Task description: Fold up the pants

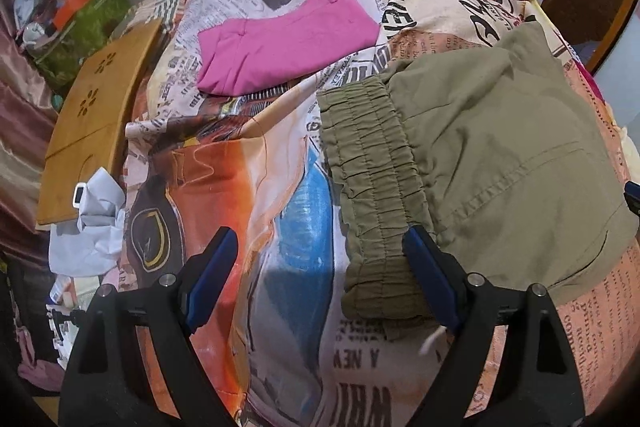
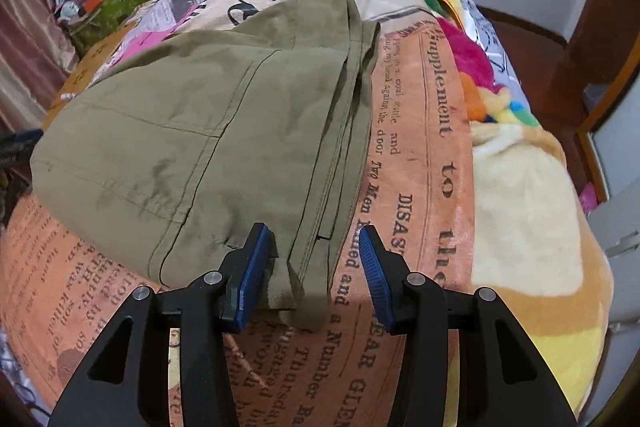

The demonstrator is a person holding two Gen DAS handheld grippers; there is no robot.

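Olive-green pants (image 2: 192, 131) lie folded on the bed's newsprint-patterned cover (image 1: 288, 195), near its front edge. Left claw (image 1: 320, 267) stands wide open beside the elastic waistband (image 1: 372, 179), gripping nothing. Right claw (image 2: 312, 259) is open over the hem, also holding nothing. Pink folded pants (image 1: 288, 47) lie farther back.

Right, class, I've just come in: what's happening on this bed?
A person with a gripper in each hand is folding olive pants on a newspaper-print bedspread. The left gripper hangs open at the elastic waistband; the right gripper is open over the leg ends. Pink pants already lie folded.
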